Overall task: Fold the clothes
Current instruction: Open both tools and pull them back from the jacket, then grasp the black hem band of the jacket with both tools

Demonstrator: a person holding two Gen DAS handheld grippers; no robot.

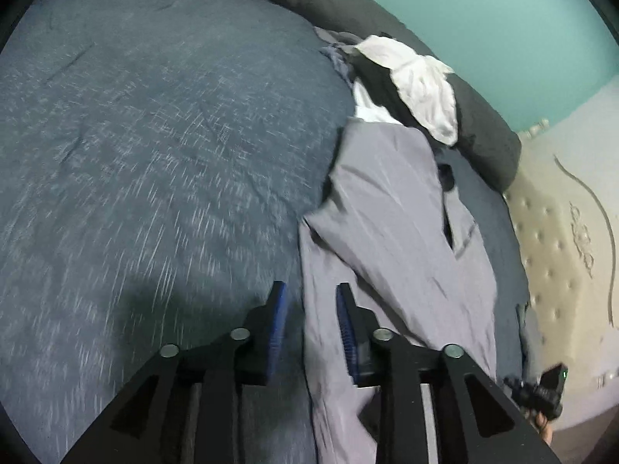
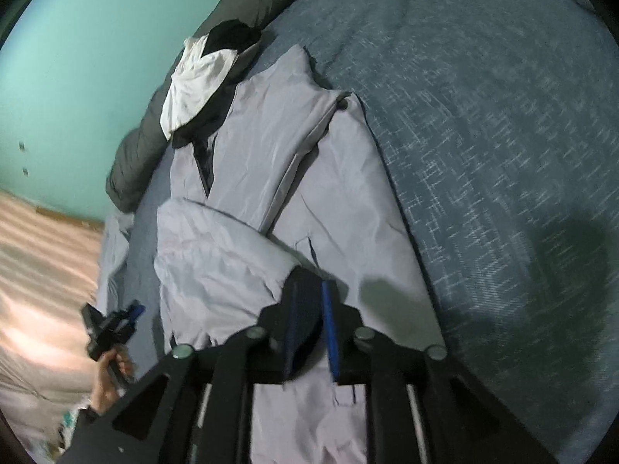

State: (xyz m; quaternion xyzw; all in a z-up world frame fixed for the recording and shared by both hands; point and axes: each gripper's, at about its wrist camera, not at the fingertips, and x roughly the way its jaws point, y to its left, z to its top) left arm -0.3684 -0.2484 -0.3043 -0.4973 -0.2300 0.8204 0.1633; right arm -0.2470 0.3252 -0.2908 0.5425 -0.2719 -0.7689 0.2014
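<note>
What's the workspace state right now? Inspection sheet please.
Surface: bed with blue-grey bedspread, wrinkled, mostly bare.
Job's things: light grey garment lying partly folded near the bed edge.
Clutter: white cloth and black cloth piled beyond the garment, against a dark bolster.
Grippers: left gripper open, nothing between the pads; right gripper open above the garment, pads not pressing it.
Cables: nothing seen.
Surroundings: teal wall, tufted cream headboard.
</note>
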